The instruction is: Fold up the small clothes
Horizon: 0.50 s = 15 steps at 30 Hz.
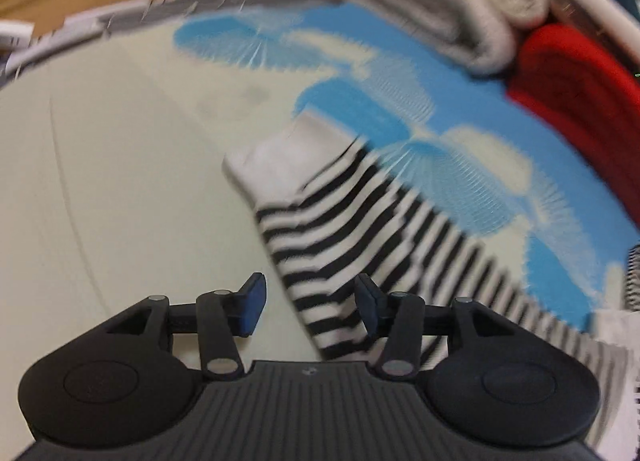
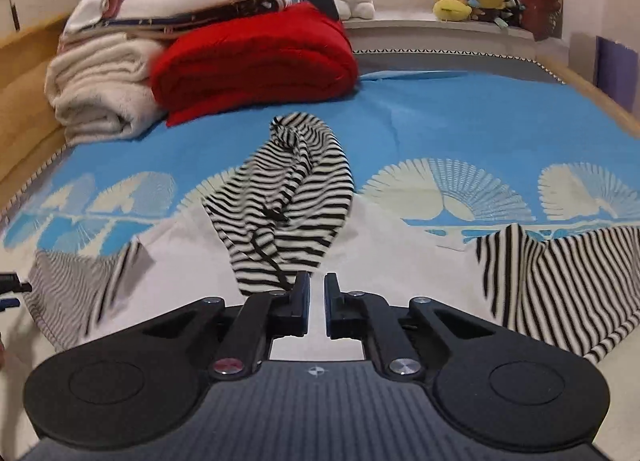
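Over the bed [image 2: 460,117] now, with its blue-and-cream fan-patterned cover, and there is no basket or box anywhere in either view; everything lies straight on the cover. The striped garment [image 2: 288,197], black and white, sits spread across the middle of the bed in the right wrist view: its body is bunched in a heap whose long axis runs from near the camera away toward the folded bedding, with a knotted peak at the far end. One sleeve [image 2: 552,285] fans out flat to the right, its stripes running up and down, and the other side trails off to the left, blurred. In the left wrist view that left sleeve [image 1: 320,229] runs diagonally, white cuff pointing up and away to the left, its length coming back down toward the camera. The left gripper [image 1: 310,307] hangs right over it, jaws about half open, the sleeve's near end lying between them and against the right-hand pad, not pinched. That view is smeared with motion. The right gripper [image 2: 317,303] has its jaws almost together with only a thin slit between, nothing in them, just short of the heap's near edge. At the far left a red blanket [image 2: 256,61] lies folded beside a cream blanket [image 2: 100,93], touching, with more linen stacked behind.
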Tool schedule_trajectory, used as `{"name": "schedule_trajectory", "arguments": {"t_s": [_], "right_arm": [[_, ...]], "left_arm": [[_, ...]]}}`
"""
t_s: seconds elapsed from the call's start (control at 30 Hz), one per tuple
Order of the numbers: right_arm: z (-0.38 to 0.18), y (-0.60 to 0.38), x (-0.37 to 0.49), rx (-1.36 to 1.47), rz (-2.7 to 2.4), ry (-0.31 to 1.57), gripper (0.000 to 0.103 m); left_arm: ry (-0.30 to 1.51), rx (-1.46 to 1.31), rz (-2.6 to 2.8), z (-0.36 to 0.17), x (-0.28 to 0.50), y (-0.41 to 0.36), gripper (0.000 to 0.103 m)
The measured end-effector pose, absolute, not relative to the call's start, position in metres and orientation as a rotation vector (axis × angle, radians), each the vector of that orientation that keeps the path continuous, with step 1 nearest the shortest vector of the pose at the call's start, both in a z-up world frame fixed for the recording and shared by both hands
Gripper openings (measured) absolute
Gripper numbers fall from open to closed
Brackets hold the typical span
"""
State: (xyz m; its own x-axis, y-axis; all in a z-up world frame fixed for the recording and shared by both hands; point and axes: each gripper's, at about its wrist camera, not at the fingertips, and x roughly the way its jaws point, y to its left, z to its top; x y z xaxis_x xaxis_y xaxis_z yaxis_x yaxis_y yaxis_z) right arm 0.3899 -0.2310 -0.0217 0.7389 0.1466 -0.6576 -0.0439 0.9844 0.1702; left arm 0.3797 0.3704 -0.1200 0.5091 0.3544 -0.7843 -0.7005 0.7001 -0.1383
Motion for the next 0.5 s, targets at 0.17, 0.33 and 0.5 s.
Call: {"name": "schedule_trajectory", "arguments": {"t_s": [0.17,0.33,0.5], "right_arm": [[-0.035,-0.251,0.393,0.183,0.053,0.799,0.008],[-0.042,-0.265,0.396,0.227,-0.008,0.841,0.008],[-0.044,-0.27,0.392,0.244,-0.047,0.848,0.008]], "left_arm": [[0.806,-0.312,0.644,-0.109,0.395,0.337,0.005],[0.609,-0.15,0.581,-0.039,0.398,0.271,0.005],[0.465,-0.178,0.201,0.035,0.374,0.155,0.005]]}}
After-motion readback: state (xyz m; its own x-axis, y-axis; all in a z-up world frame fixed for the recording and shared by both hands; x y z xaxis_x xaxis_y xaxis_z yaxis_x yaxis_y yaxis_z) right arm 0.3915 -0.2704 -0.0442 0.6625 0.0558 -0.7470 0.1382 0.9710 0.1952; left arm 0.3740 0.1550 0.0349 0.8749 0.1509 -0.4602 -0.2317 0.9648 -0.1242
